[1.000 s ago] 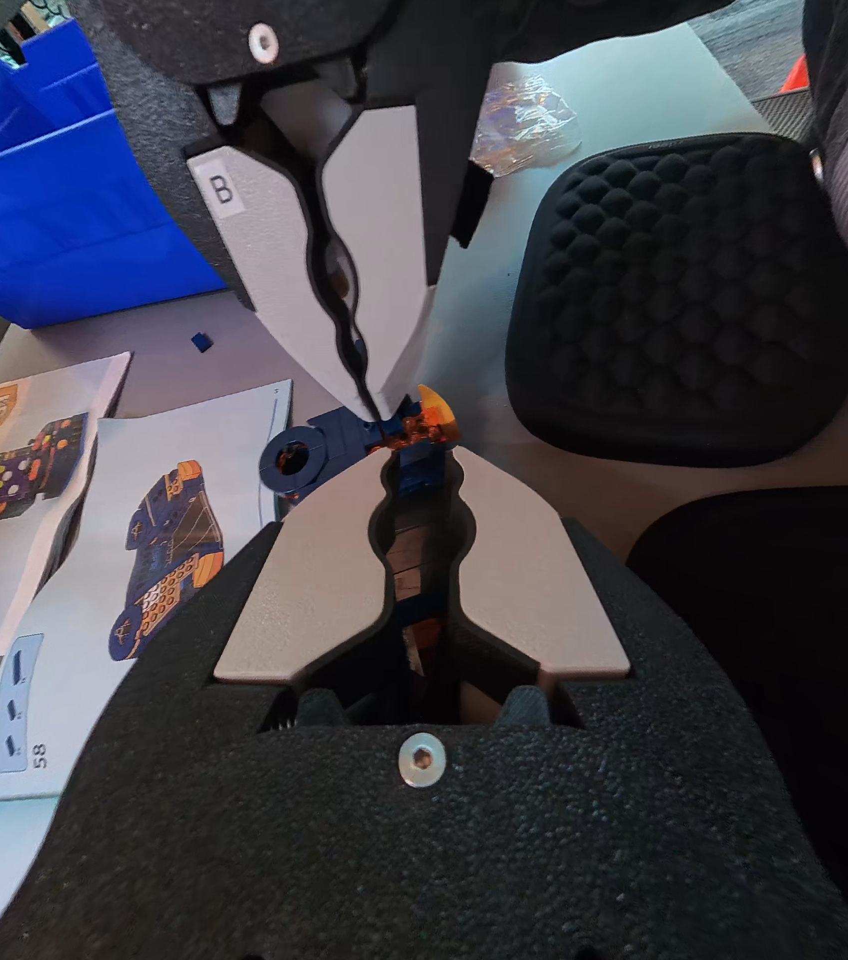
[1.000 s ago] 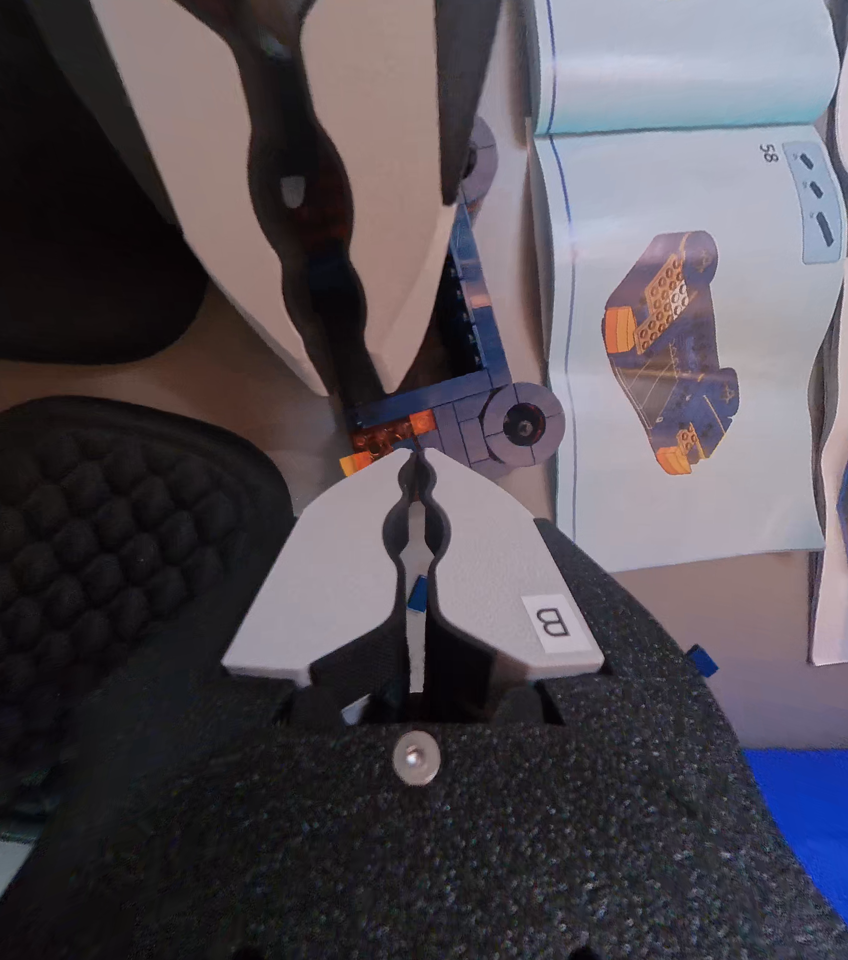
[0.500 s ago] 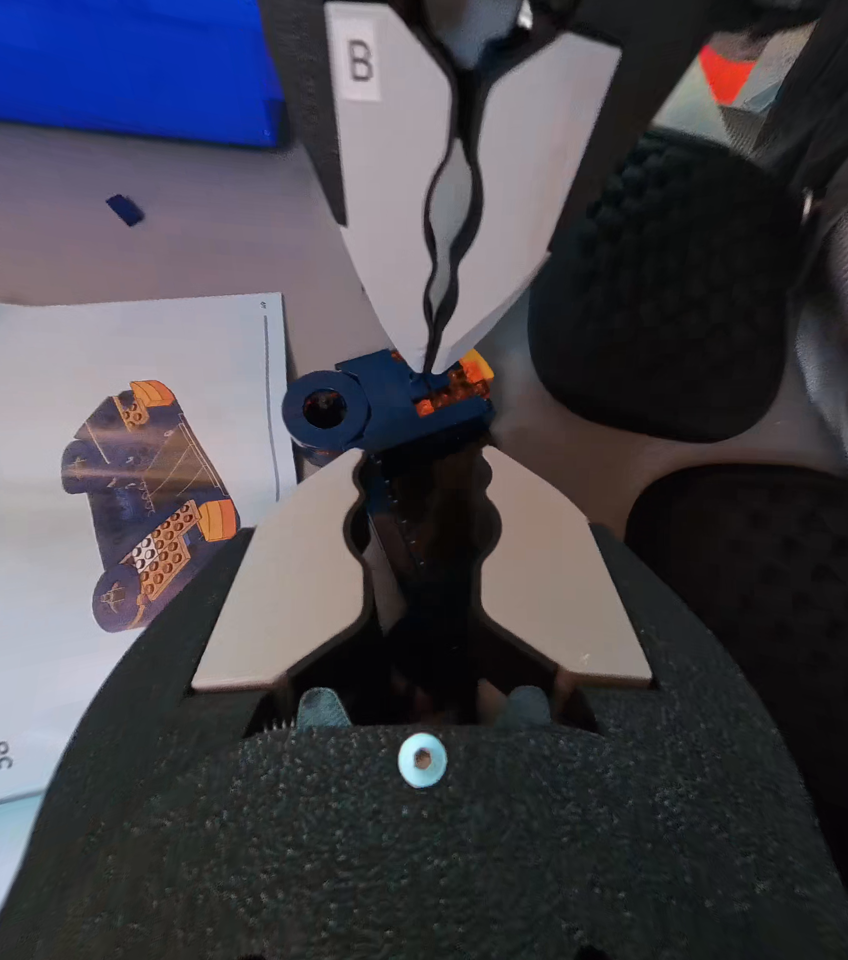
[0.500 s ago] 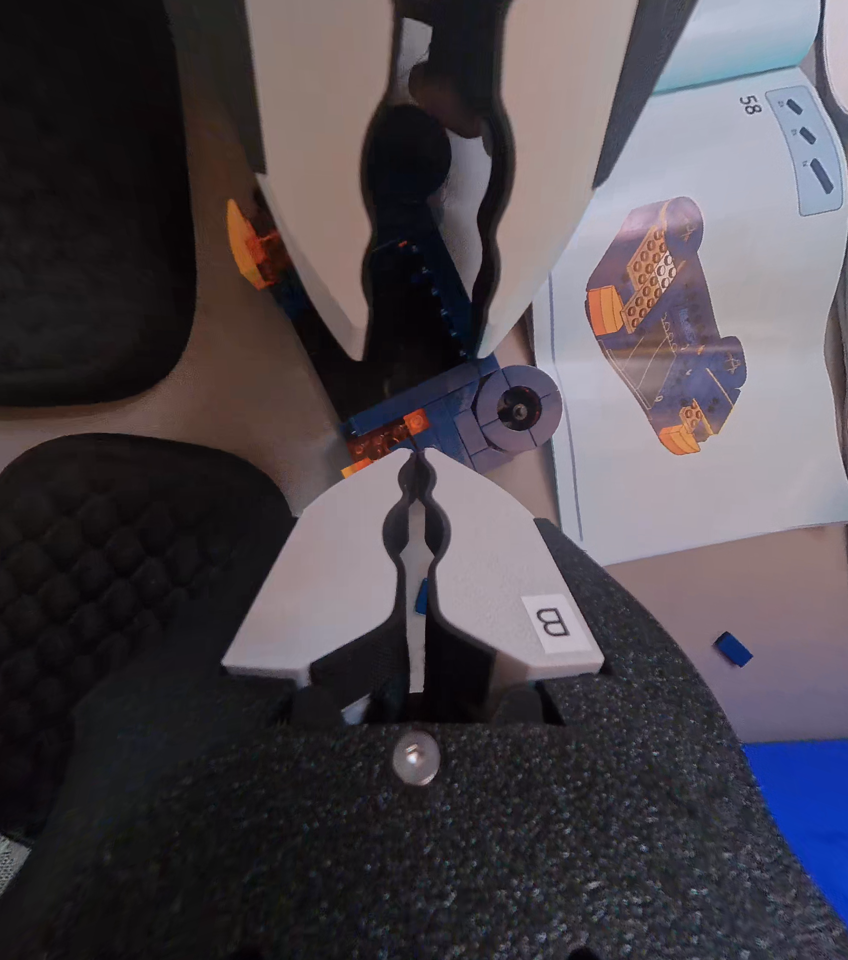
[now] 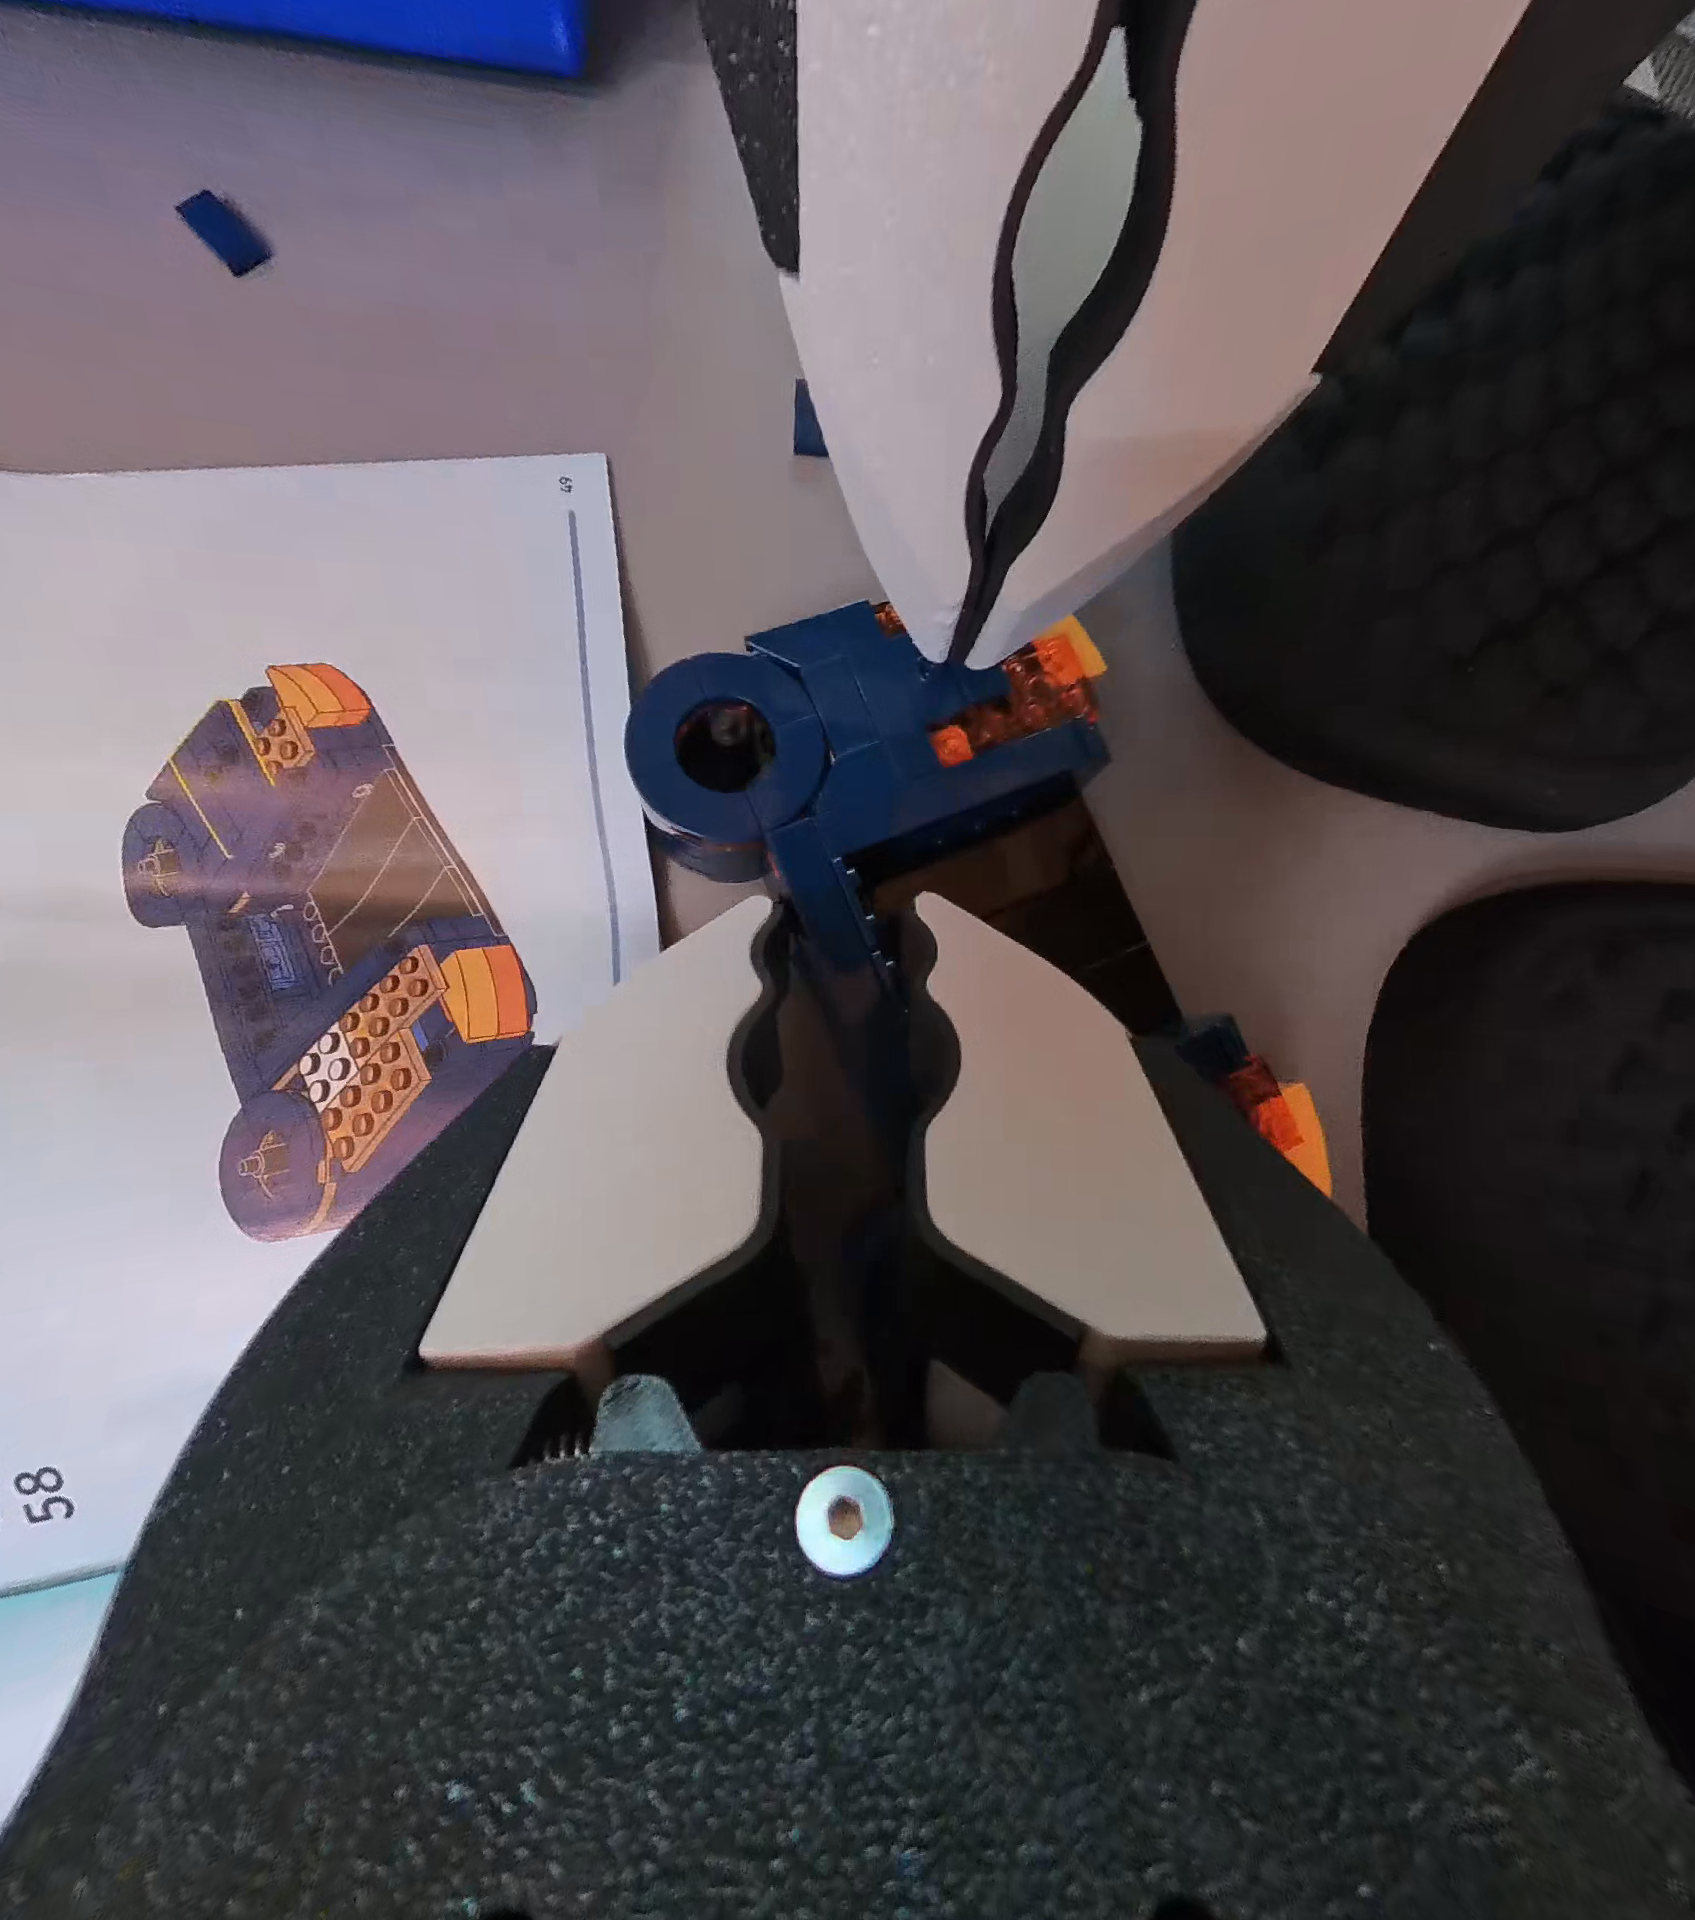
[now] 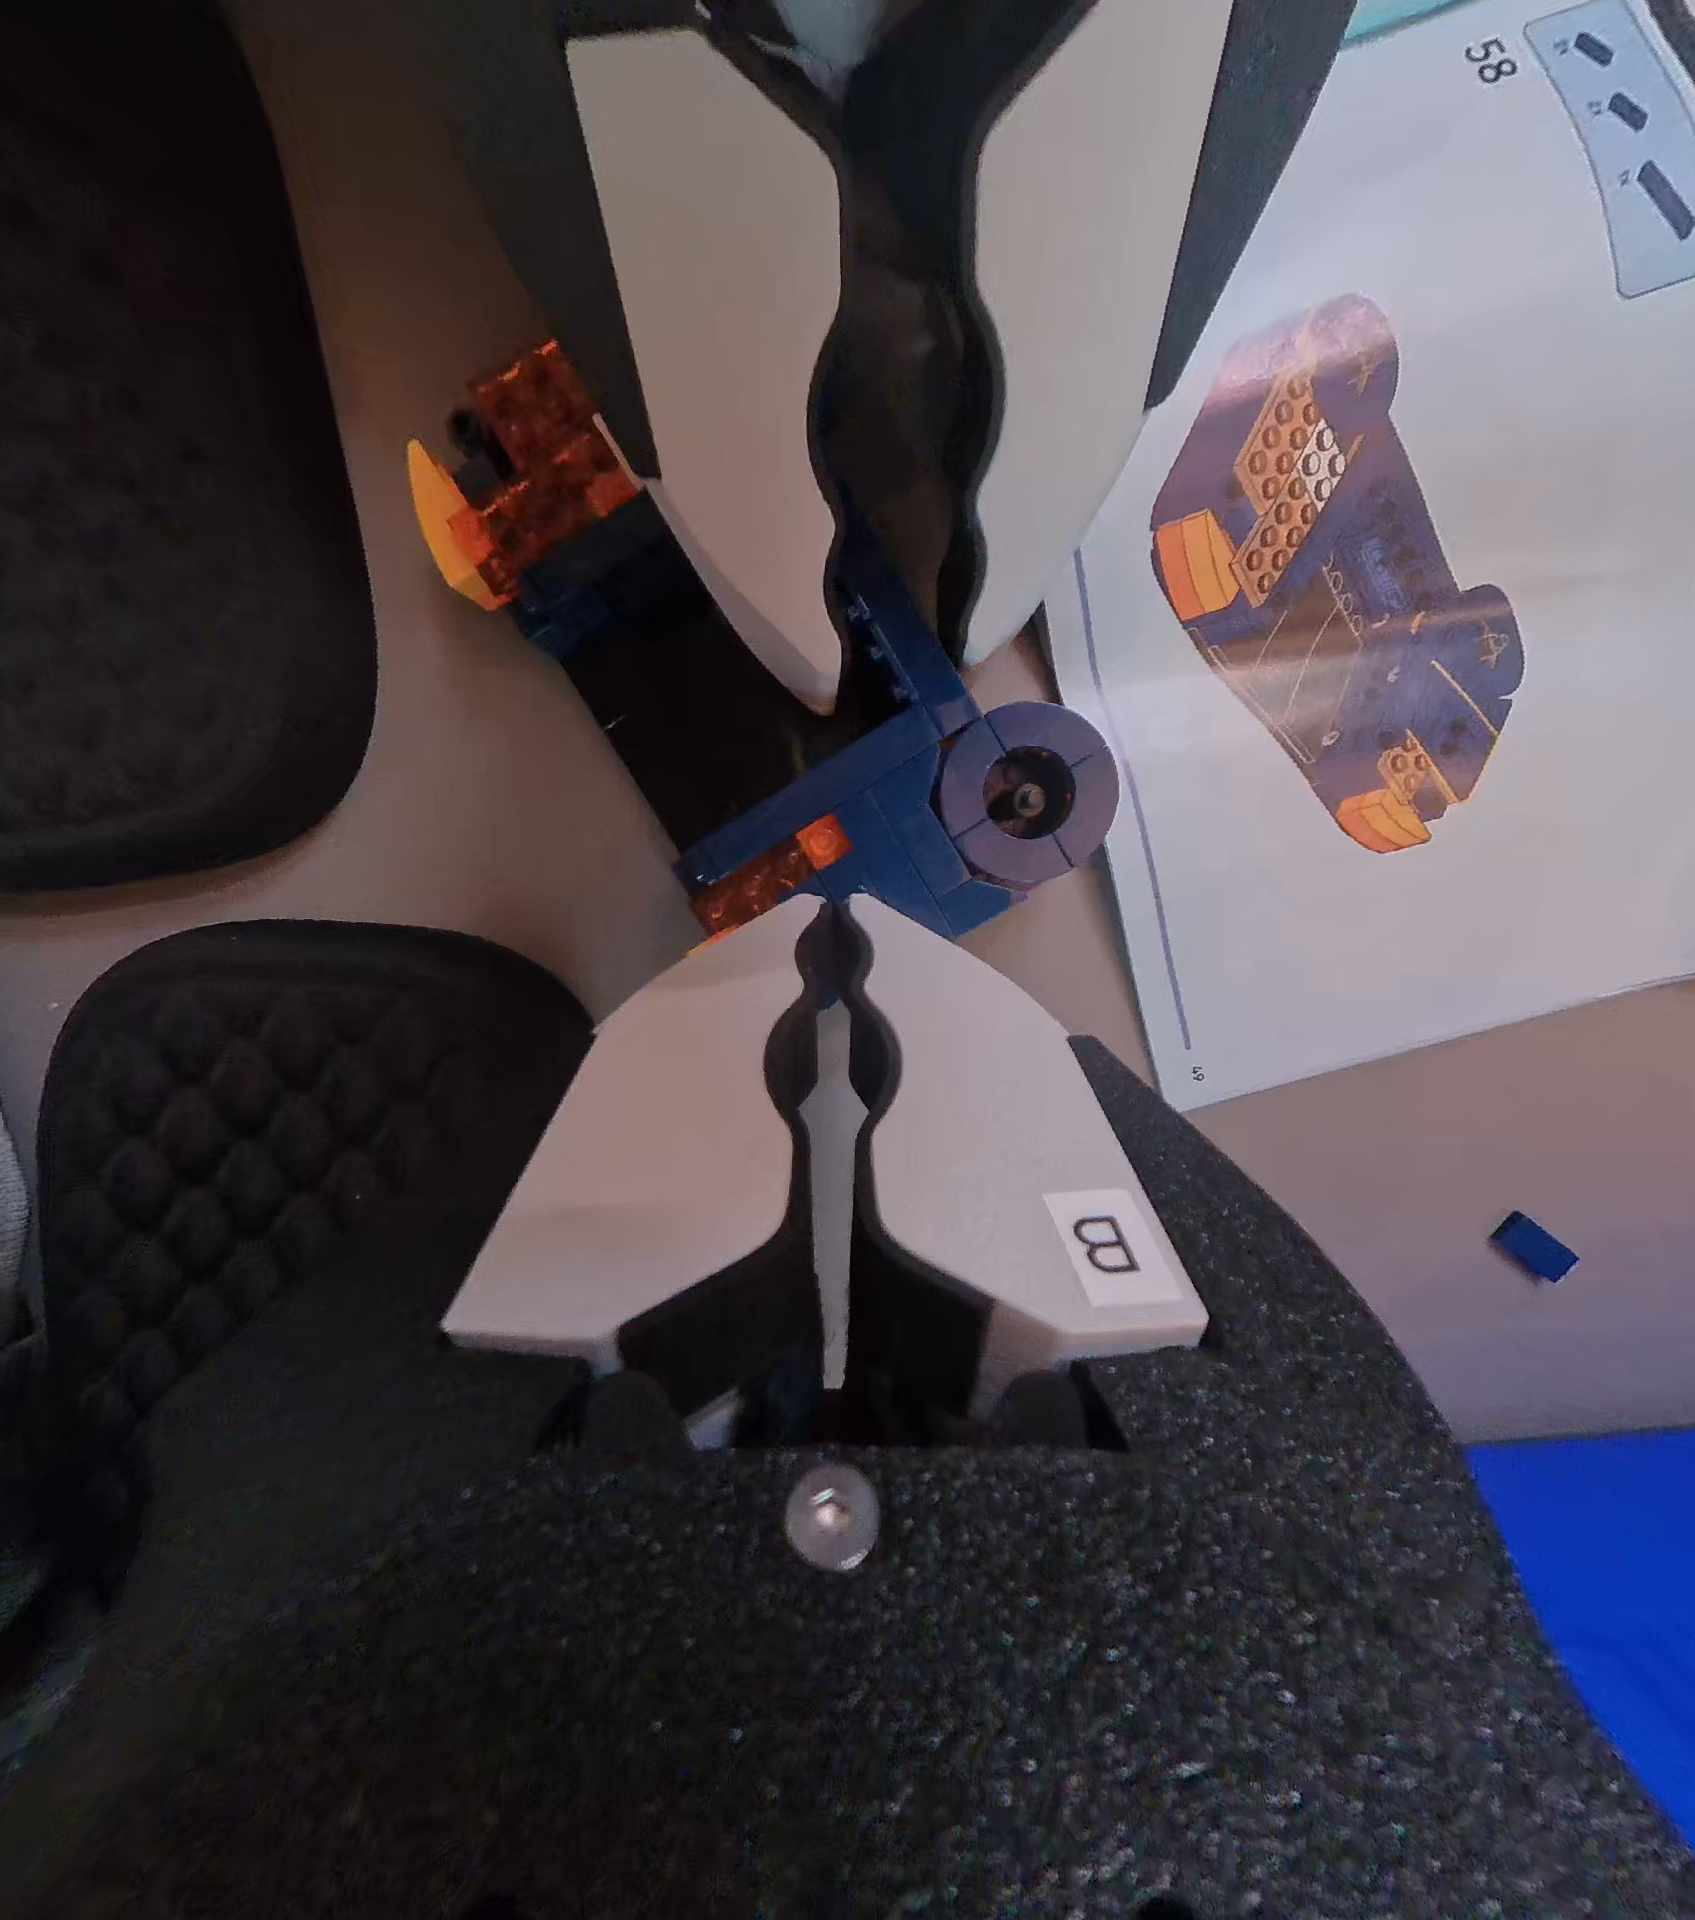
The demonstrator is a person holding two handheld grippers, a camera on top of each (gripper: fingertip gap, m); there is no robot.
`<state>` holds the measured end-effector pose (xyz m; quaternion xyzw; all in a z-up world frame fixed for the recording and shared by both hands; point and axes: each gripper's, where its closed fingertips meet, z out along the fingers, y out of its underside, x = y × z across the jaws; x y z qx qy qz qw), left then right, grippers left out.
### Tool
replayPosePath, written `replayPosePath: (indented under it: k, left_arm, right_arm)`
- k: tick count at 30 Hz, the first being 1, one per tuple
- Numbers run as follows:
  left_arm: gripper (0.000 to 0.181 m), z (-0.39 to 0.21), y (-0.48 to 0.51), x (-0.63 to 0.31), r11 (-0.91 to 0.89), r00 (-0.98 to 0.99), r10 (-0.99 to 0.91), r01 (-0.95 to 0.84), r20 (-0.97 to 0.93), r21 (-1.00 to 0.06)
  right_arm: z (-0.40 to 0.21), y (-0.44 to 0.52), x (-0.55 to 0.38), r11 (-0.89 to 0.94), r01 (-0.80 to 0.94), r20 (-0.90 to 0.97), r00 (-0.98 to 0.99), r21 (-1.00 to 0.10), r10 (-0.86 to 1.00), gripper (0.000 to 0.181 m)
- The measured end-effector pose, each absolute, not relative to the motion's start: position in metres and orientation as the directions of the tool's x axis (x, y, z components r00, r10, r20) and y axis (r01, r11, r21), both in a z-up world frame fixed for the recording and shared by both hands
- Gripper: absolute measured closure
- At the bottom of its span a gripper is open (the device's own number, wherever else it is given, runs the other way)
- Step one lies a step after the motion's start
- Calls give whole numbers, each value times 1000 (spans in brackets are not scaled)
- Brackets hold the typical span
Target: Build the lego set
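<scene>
The dark blue lego model (image 5: 864, 717) has a round ring (image 5: 718, 738) at one corner and clear orange pieces (image 5: 1030, 696) on its end. My left gripper (image 5: 843, 914) is shut on the model's thin blue edge and holds it just above the table. My right gripper (image 6: 827, 909) is shut, its tips pressed on the model (image 6: 874, 821) next to the orange pieces. Nothing shows between its pads. In the left wrist view it (image 5: 957, 644) comes in from the top. The model's far orange end (image 6: 521, 468) sticks out beside the left gripper.
An open instruction booklet (image 5: 251, 831) lies beside the model and shows in the right wrist view (image 6: 1445, 623). A loose blue piece (image 5: 222, 234) lies on the table. Two black padded cushions (image 5: 1497, 468) (image 5: 1601, 1247) are close on the other side. A blue bin (image 6: 1653, 1558) stands behind. My right fingertips sit around 5 cm from my left ones.
Both grippers have tilted down toward the table with the model. The model has turned, so its ring and top face me more. The right gripper's tips stay on it.
</scene>
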<state>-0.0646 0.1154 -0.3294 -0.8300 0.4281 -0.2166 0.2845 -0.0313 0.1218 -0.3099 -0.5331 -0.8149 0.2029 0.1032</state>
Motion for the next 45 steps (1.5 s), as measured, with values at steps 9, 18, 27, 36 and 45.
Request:
replayPosePath:
  k: [9,18,27,36,45]
  left_arm:
    - [161,-330,116,-64,-458,535,-838,-587,105,-668]
    - [160,-329,115,-64,-457,528,-842,-583,114,-672]
    - [160,-329,116,-63,-459,528,-841,-580,118,-674]
    - [161,-330,116,-63,-444,526,-845,-595,93,-670]
    - [161,-329,115,-61,-446,516,-849,-589,111,-673]
  right_arm:
    - [-311,122,-32,449,776,119,-445,-443,887,181]
    - [-308,124,-31,415,741,92,-436,-527,895,181]
    - [-300,123,-25,315,736,50,-358,-599,932,181]
    - [-310,121,-27,254,779,0,-310,-573,951,181]
    - [-322,166,41,85,856,-15,-108,-510,994,158]
